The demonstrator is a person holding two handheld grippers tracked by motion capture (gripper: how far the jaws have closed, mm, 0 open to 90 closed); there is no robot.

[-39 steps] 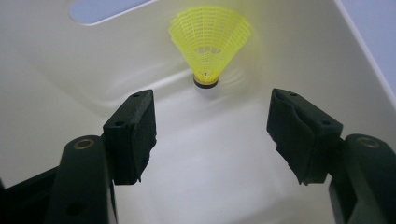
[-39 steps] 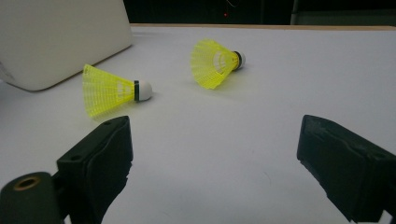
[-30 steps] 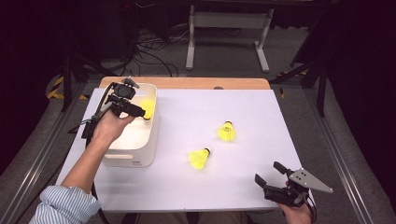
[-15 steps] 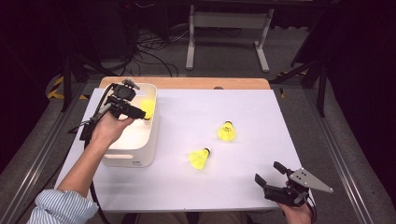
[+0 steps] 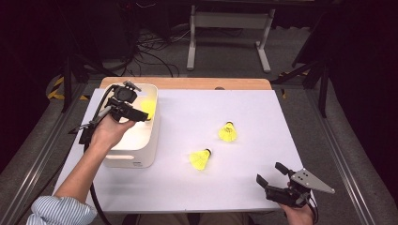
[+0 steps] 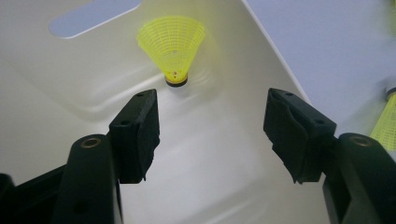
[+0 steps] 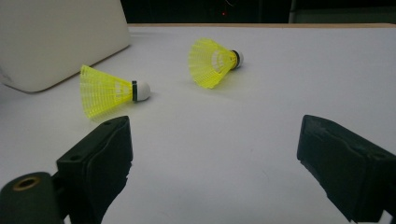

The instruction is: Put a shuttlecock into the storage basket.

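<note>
My left gripper (image 5: 141, 108) hovers over a white bin (image 5: 133, 154) at the table's left, held in a person's hand. In the left gripper view its jaws stand open (image 6: 212, 126) with nothing between them. Beyond them a yellow shuttlecock (image 6: 173, 44) rests cork-down on the bin's floor (image 6: 93, 70); from above it is the yellow patch (image 5: 148, 107) by the bin's far right wall. Two more yellow shuttlecocks lie on the white tabletop, one near the middle (image 5: 201, 159) (image 7: 105, 91) and one farther right (image 5: 228, 132) (image 7: 210, 60). My right gripper (image 5: 270, 172) (image 7: 215, 154) is open and empty at the front right edge, pointing toward them.
The white tabletop (image 5: 244, 108) has a wooden strip (image 5: 187, 83) along its far edge. Behind it on the floor are a metal stand (image 5: 227, 28) and loose cables (image 5: 155, 47). Rails run along both sides of the table.
</note>
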